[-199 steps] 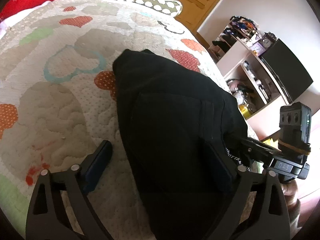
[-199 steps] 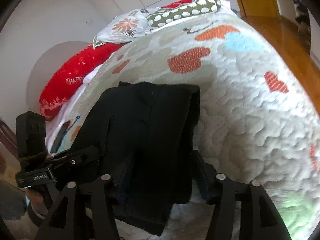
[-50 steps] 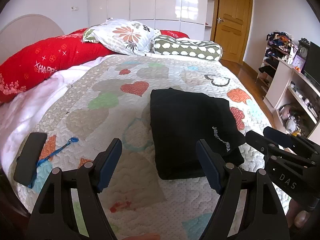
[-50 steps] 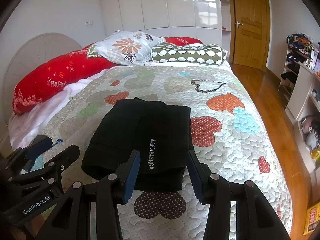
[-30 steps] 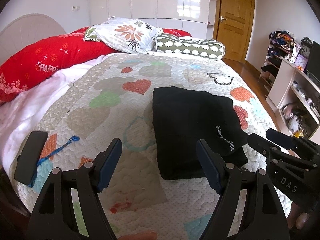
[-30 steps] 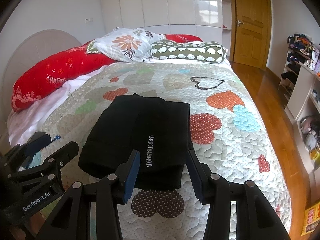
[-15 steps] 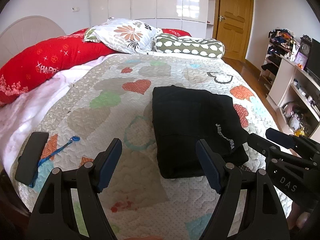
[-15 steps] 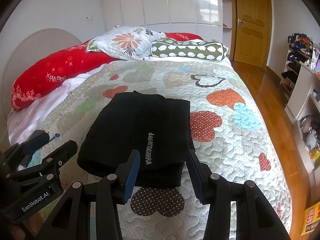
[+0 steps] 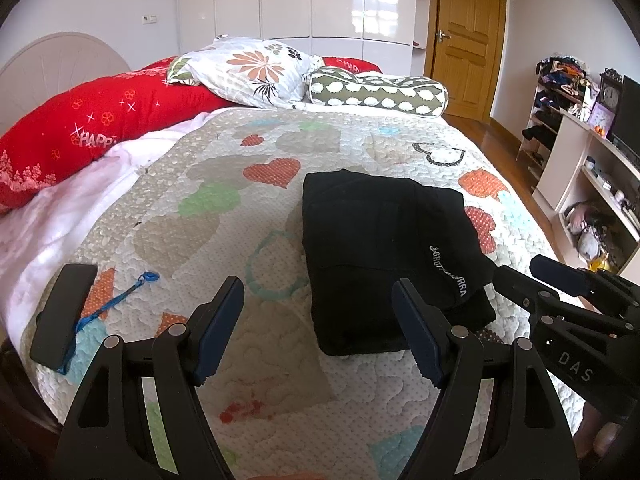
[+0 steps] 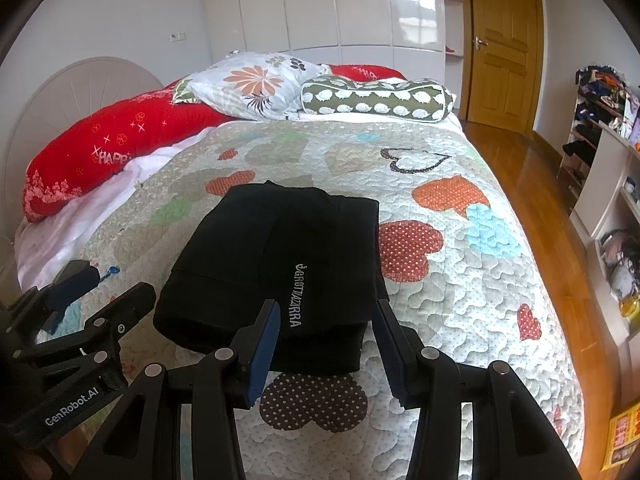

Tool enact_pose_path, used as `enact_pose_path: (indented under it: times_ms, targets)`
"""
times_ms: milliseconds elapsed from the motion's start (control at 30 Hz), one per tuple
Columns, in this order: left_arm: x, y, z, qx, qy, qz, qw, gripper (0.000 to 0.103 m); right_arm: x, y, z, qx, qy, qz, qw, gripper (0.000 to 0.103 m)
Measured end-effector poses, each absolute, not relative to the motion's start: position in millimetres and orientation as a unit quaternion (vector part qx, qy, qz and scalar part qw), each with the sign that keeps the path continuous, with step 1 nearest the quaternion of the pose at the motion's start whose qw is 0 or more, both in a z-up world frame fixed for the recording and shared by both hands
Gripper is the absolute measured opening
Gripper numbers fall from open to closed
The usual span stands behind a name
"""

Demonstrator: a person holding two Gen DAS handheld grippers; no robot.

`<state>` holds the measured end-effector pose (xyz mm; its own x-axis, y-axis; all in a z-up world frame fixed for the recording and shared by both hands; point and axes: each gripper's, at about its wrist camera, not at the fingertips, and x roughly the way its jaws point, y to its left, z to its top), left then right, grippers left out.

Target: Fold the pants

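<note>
Folded into a compact black rectangle with white lettering along one edge, the pants point(image 10: 280, 264) lie flat on the heart-patterned quilt point(image 10: 460, 280) near the foot of the bed, lettered top layer sitting on a wider bottom layer. Right gripper point(image 10: 326, 346) hovers just in front of the near edge of the pants, jaws partly apart, nothing between the blue pads, not touching fabric. Left gripper point(image 9: 318, 330) hangs over bare quilt beside the pants' left side, jaws wide apart and empty. Off to the left on the quilt, a black phone point(image 9: 62, 314) with a blue lanyard point(image 9: 116, 304). Further back: red pillow point(image 9: 100, 128), floral pillow point(image 9: 252, 72), green spotted bolster point(image 9: 376, 92), then white wardrobe point(image 9: 320, 0) and wooden door point(image 9: 468, 36)
</note>
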<state>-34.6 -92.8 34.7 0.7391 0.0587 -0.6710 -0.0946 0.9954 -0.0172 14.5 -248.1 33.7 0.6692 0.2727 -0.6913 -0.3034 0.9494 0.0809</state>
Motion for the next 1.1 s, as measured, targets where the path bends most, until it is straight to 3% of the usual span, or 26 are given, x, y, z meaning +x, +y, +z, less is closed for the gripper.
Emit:
enact_pose_path:
  times_ms: [1100]
  targets:
    - [-35.0,-94.5,33.5,-0.024,0.359,0.041,0.932,0.077,17.3,-250.2,28.6,-0.024,0.384,0.159,0.909,0.046]
